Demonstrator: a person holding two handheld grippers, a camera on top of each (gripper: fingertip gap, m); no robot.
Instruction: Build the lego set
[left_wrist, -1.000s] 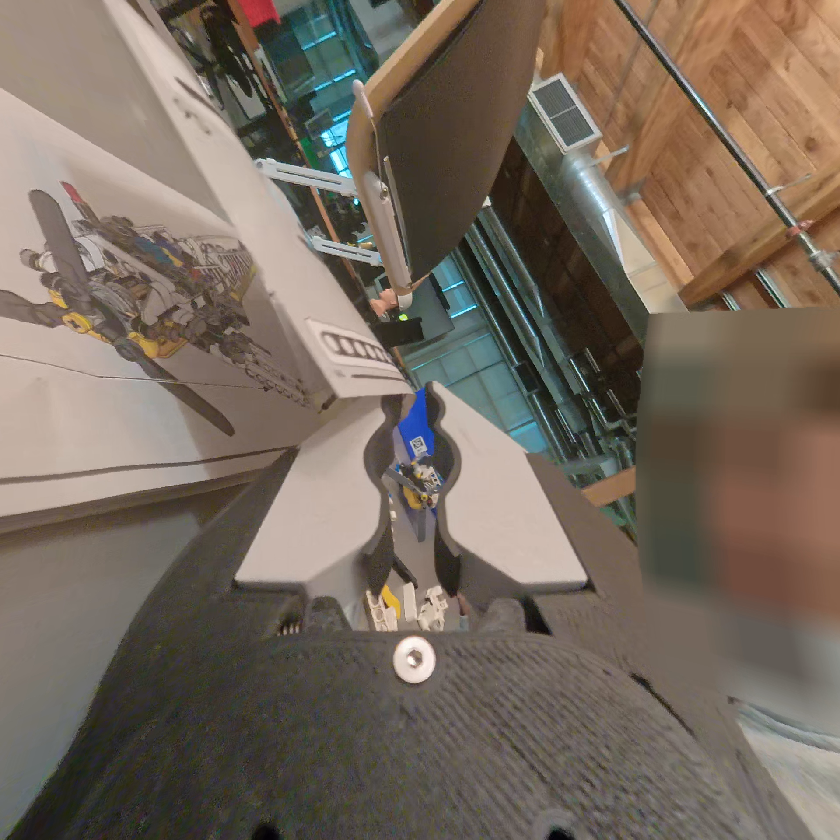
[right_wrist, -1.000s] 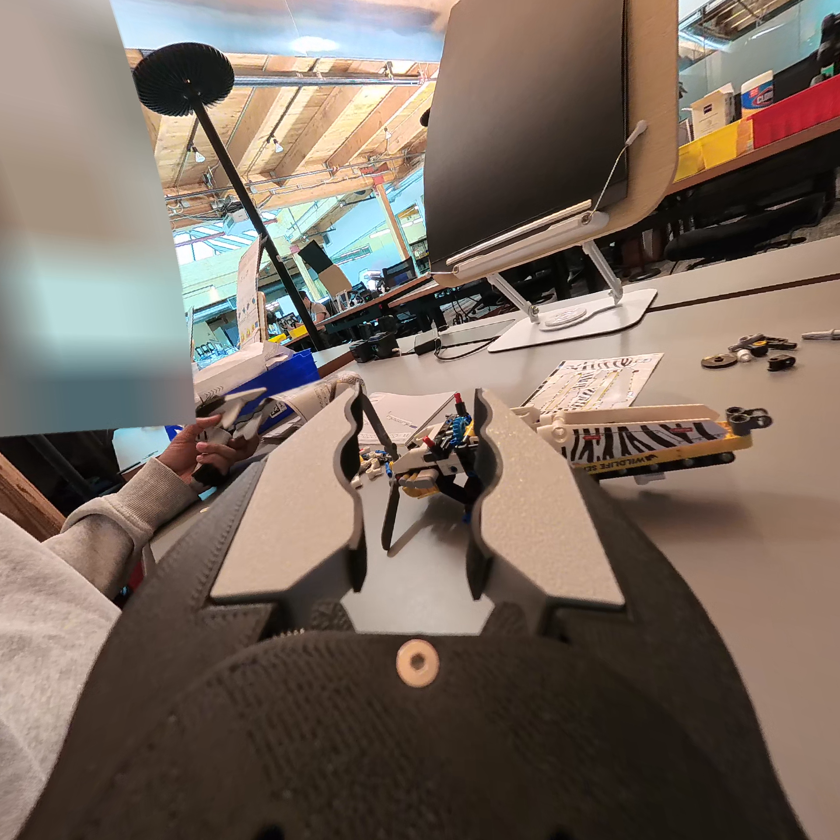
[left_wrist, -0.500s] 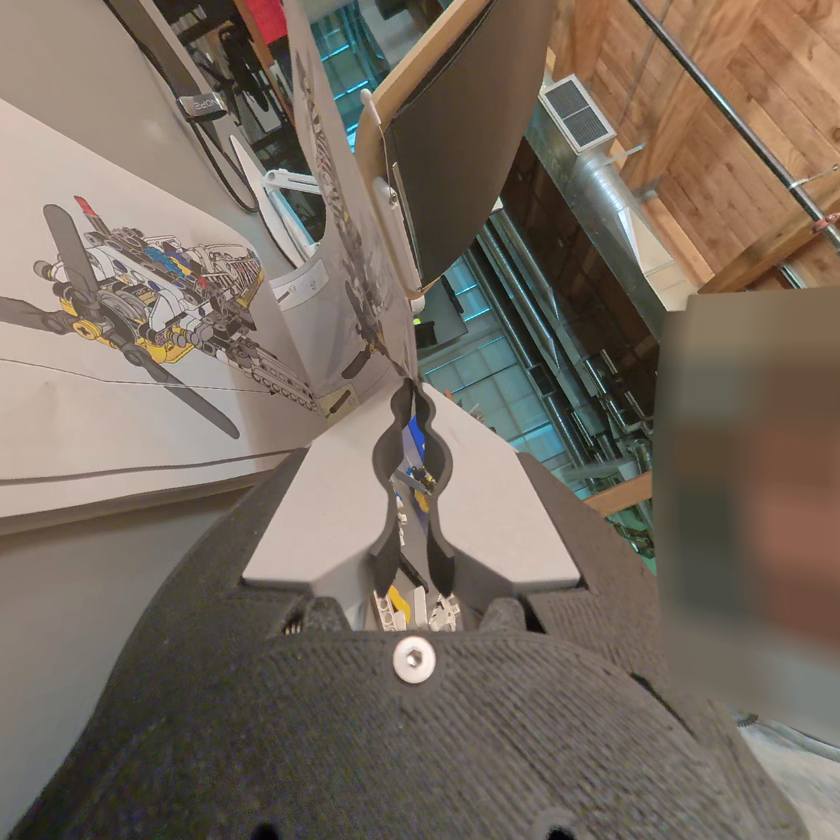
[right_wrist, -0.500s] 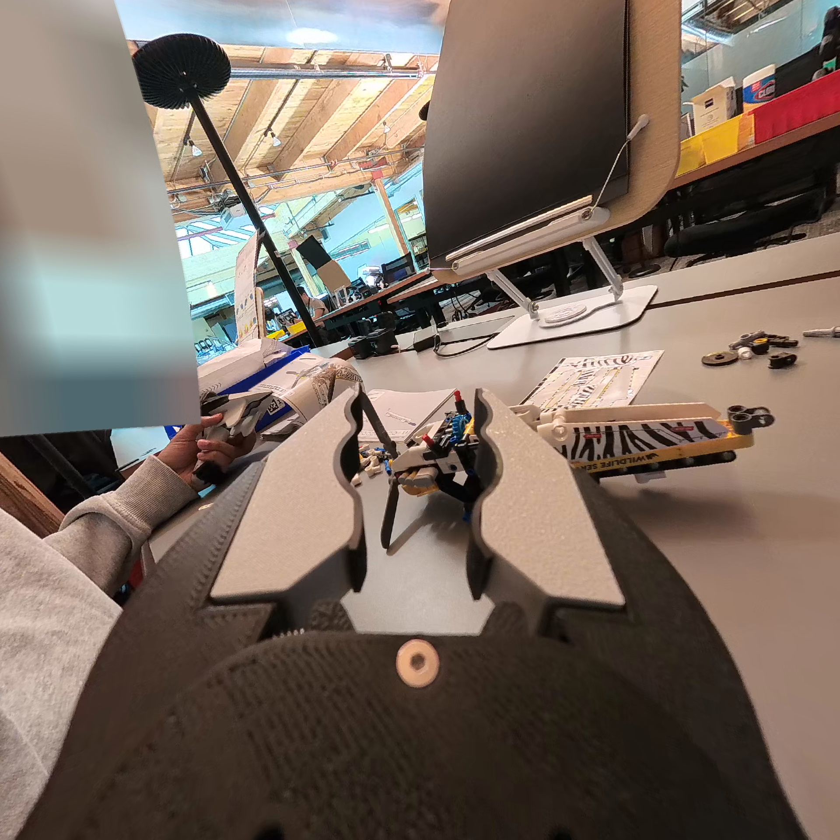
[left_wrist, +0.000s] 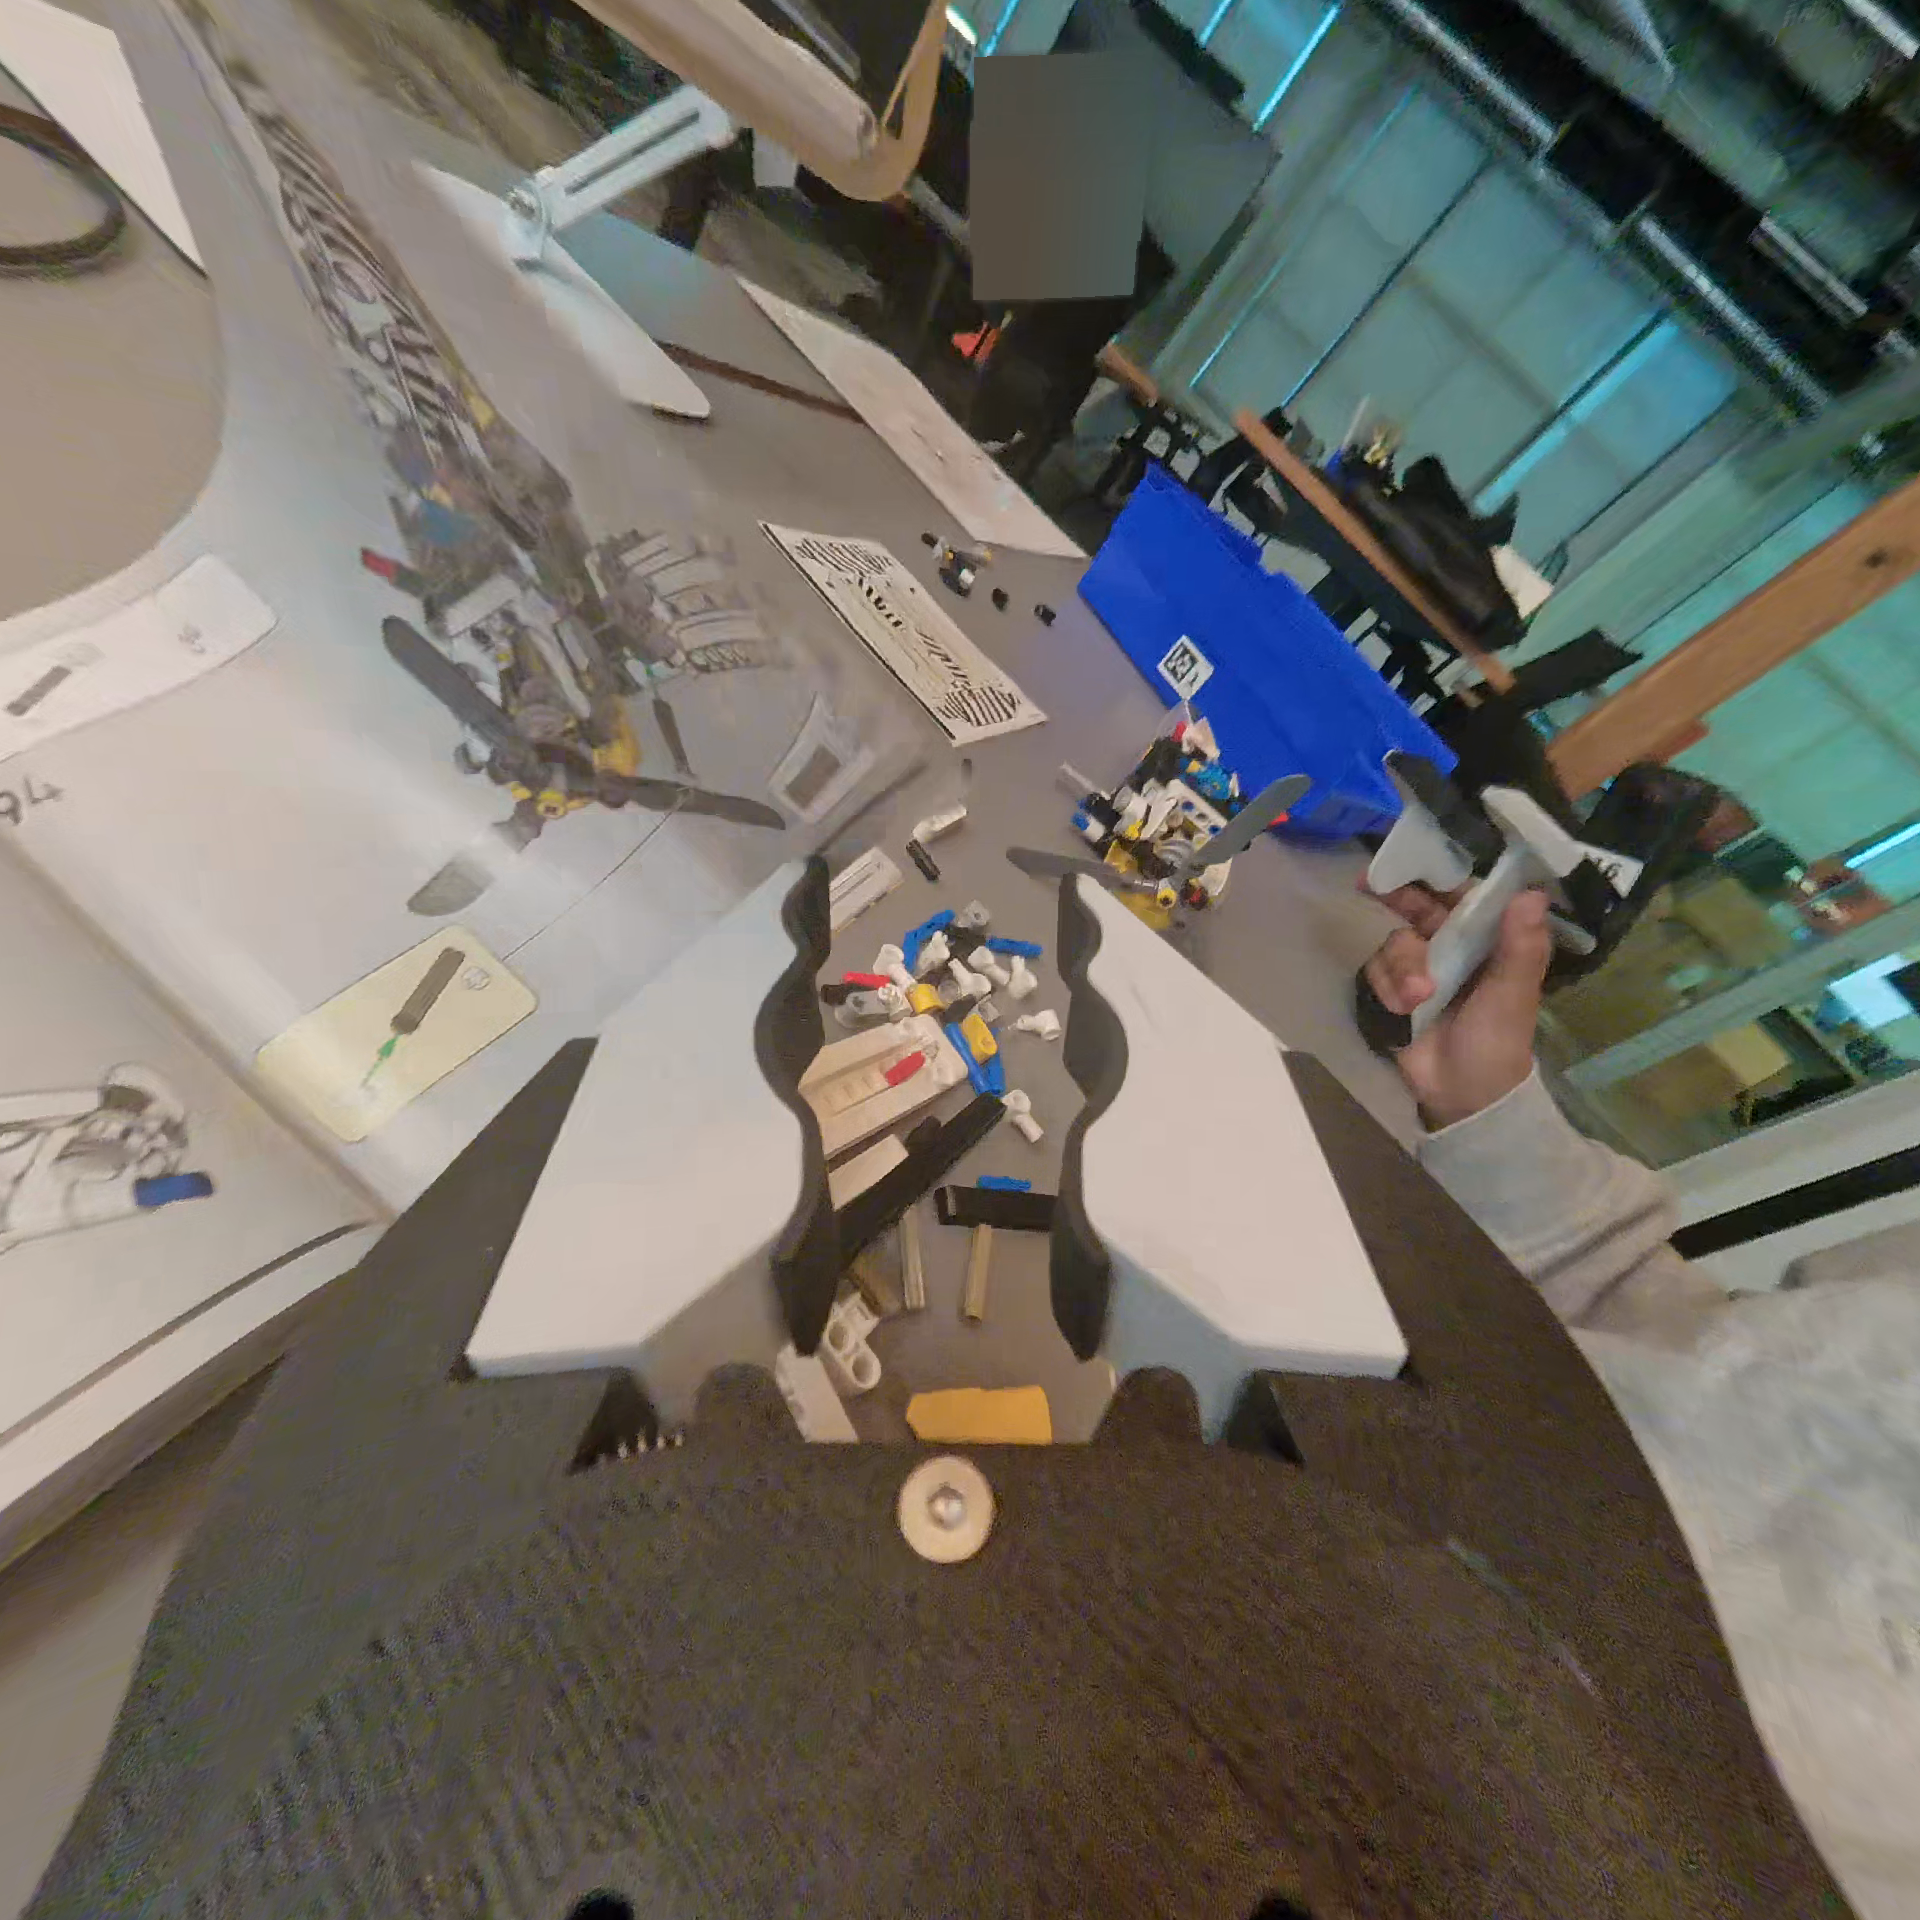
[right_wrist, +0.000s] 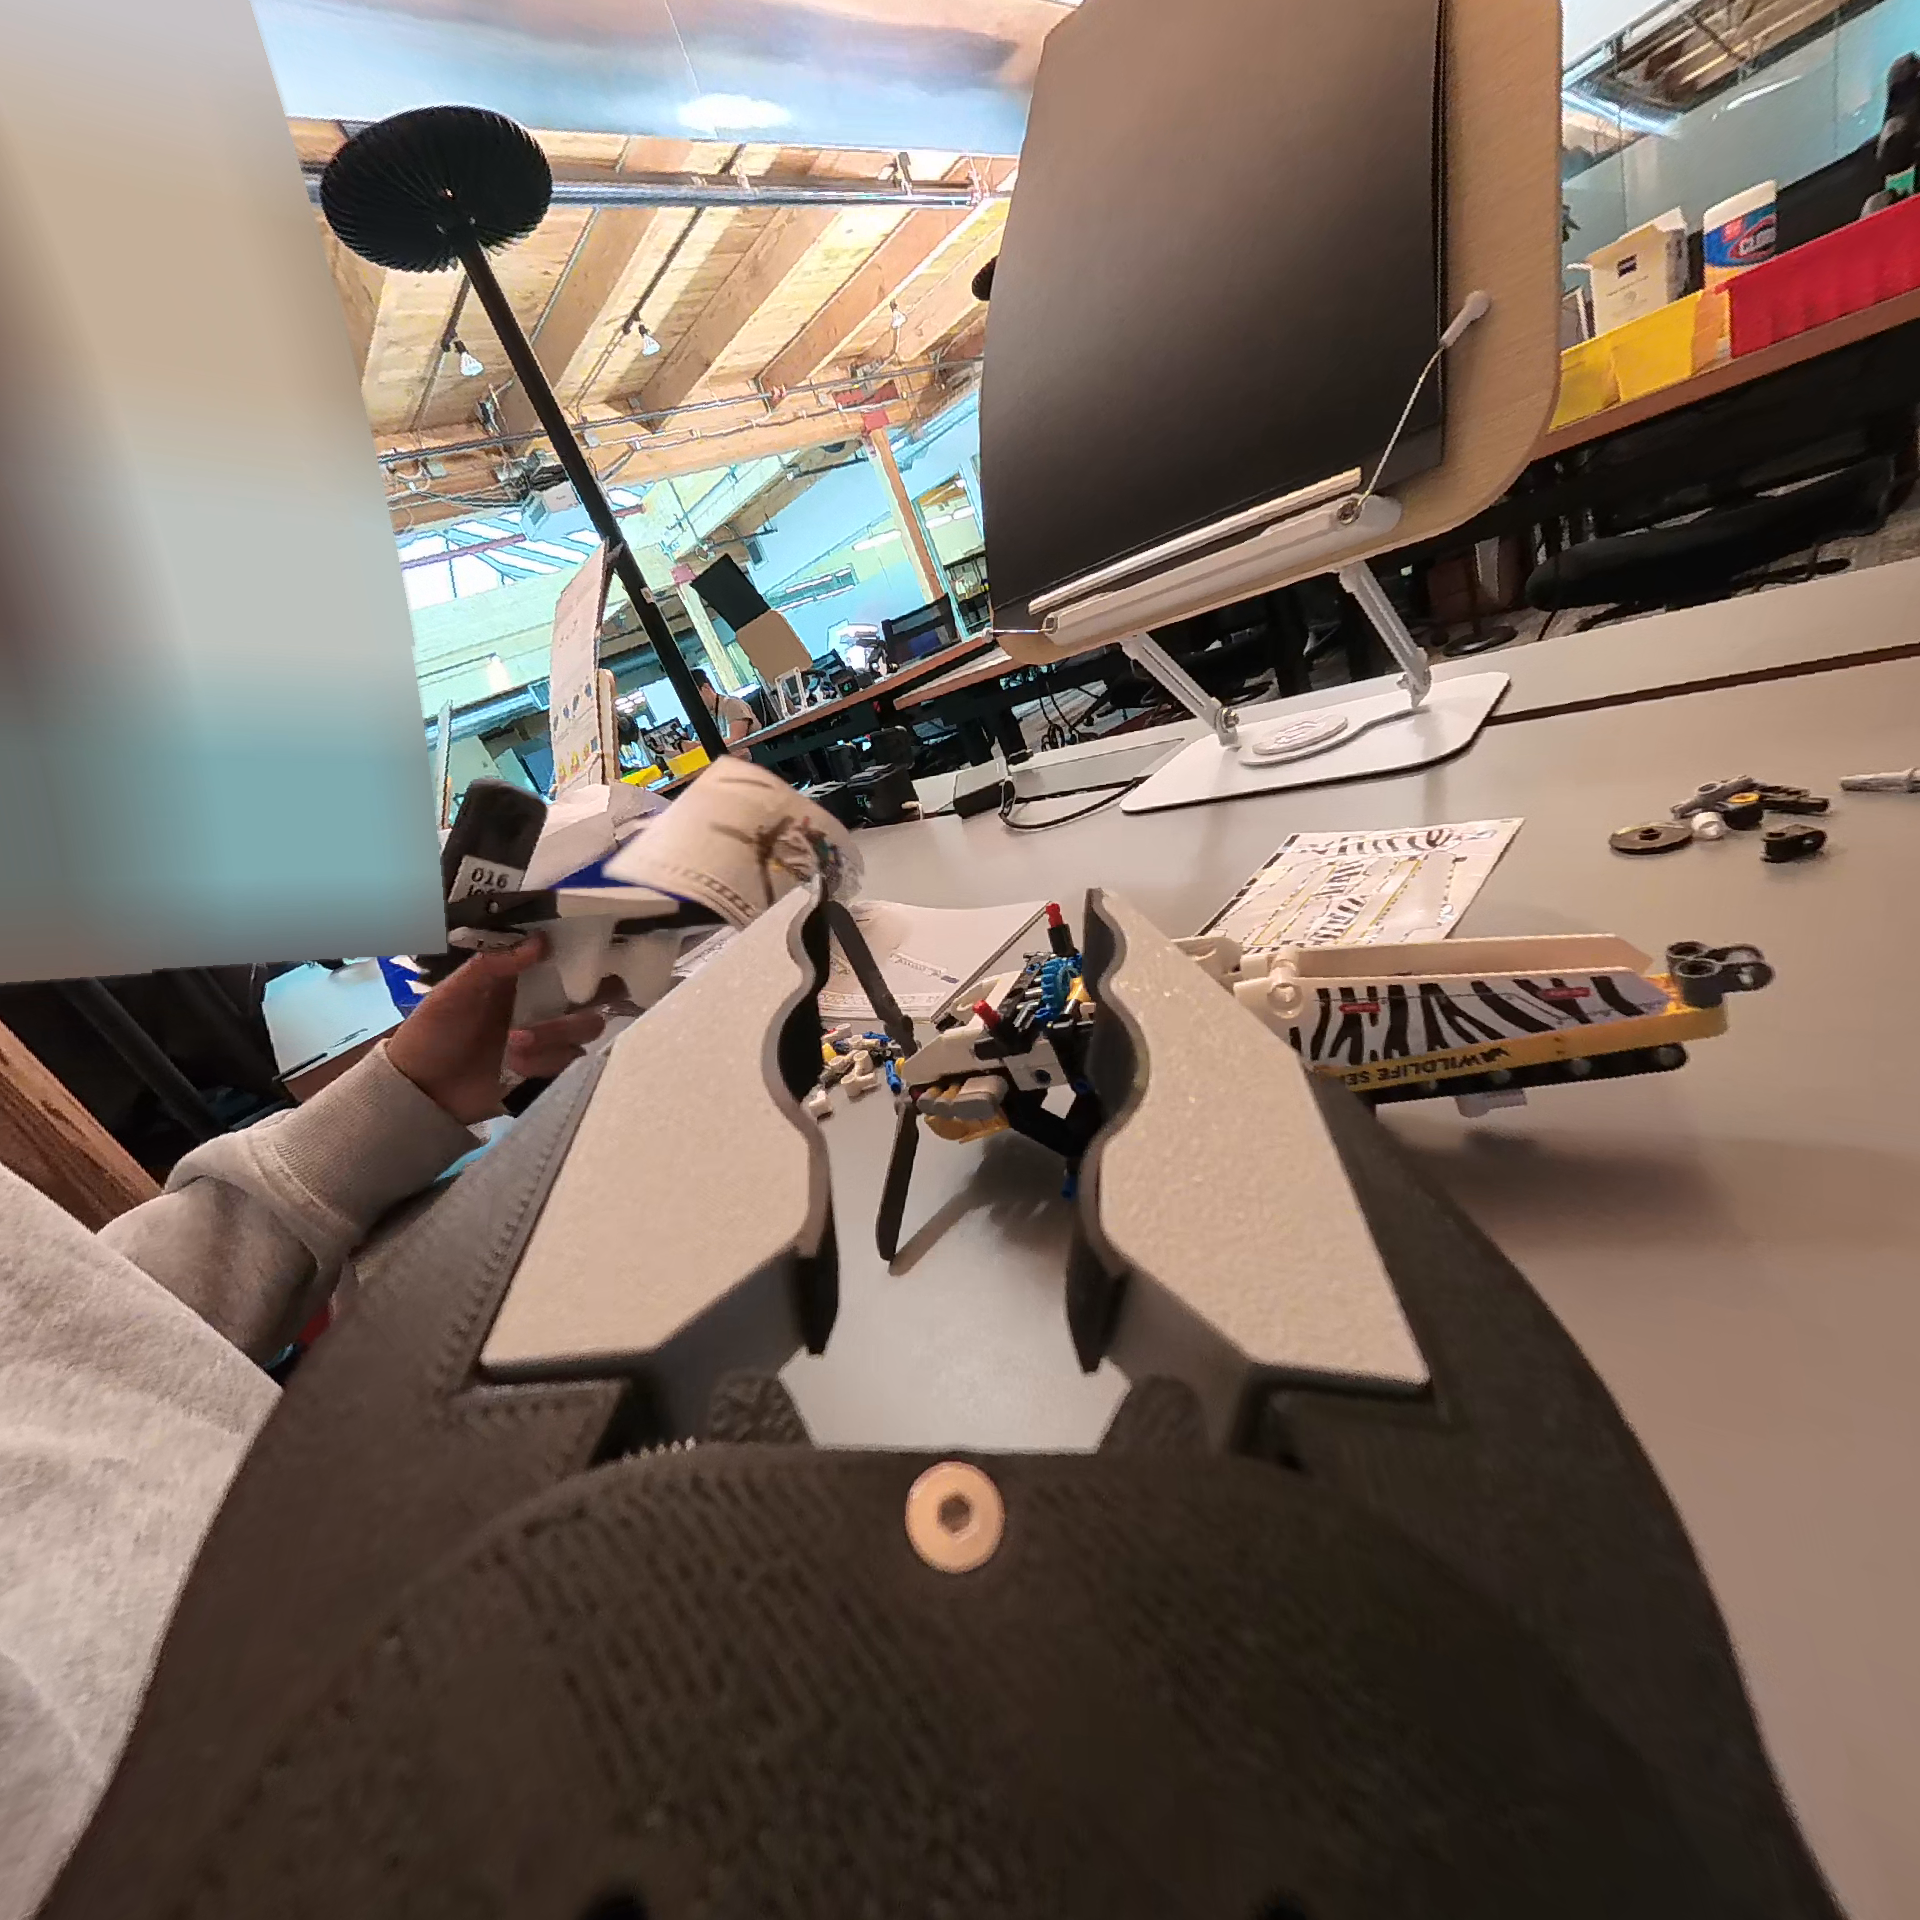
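The part-built lego plane (right_wrist: 997, 1049) stands on the grey table, with a black propeller at its nose and a zebra-striped body (right_wrist: 1455, 1003) running right. My right gripper (right_wrist: 951, 914) is open and empty, low over the table just short of the nose. My left gripper (left_wrist: 940, 904) is open and empty above a pile of loose lego pieces (left_wrist: 935, 1018). The plane (left_wrist: 1164, 831) lies beyond that pile. The instruction booklet (left_wrist: 312, 831) lies open to the left, one page curling up and blurred.
A blue bin (left_wrist: 1247, 665) stands behind the plane. A striped sticker sheet (right_wrist: 1371, 873) and small black parts (right_wrist: 1714, 821) lie at the far right. A monitor on a stand (right_wrist: 1216, 312) is at the back. A hand holds the left gripper (right_wrist: 561, 914).
My left gripper was nearly shut and tilted up by the booklet page; it has opened and swung down over the loose pieces. The page has flipped over. The right gripper has barely moved.
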